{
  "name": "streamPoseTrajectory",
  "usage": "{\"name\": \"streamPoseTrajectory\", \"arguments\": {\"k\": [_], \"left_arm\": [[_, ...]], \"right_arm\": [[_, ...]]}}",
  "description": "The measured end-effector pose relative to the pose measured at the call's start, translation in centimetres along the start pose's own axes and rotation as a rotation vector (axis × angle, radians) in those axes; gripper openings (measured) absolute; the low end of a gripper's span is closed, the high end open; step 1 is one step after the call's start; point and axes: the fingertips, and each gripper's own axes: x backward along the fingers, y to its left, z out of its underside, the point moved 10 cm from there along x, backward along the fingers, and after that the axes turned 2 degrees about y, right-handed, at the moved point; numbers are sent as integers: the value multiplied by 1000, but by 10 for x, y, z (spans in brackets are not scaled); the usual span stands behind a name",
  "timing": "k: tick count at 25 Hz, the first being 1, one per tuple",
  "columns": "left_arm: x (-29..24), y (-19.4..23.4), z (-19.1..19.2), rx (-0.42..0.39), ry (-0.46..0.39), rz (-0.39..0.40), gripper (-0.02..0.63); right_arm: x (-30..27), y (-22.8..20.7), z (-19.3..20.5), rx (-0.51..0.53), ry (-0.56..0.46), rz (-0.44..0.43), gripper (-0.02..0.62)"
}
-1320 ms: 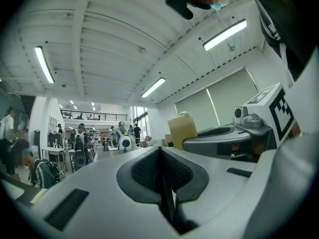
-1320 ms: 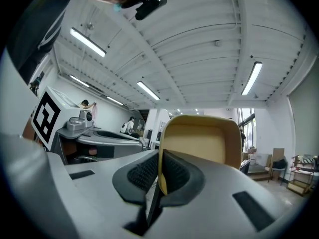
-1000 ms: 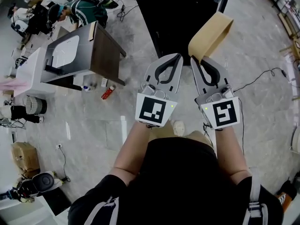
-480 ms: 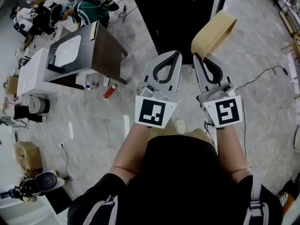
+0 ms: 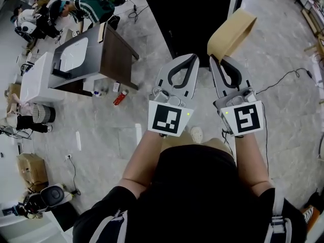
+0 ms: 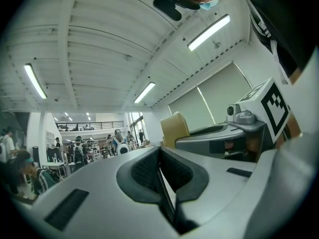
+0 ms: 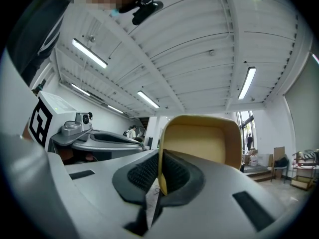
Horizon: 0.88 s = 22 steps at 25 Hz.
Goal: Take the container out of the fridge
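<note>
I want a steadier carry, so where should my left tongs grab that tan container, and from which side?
Probably the thin rim of the container, just beyond where the right tongs pinch it. Bring the left tongs in from the left: that wall's edge faces them and is thin.

Desk (image 5: 71,54), red object (image 5: 117,98), cardboard box (image 5: 30,168) on floor

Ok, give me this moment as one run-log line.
left gripper: shut, empty | right gripper: shut on rim of tan plastic container | container: held in air beside black fridge
</note>
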Motion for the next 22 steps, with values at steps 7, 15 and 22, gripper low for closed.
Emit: {"name": "streamPoseTrajectory", "arguments": {"k": [7, 15, 22], "left_arm": [[8, -6, -2, -11, -3, 15, 25], [14, -7, -6, -4, -17, 11, 25], [18, -15, -2, -3, -11, 18, 25]], "right_arm": [[10, 8, 1, 33, 18, -6, 38], [11, 17, -12, -4, -42, 16, 38], [18, 21, -6, 27, -26, 4, 38]]}}
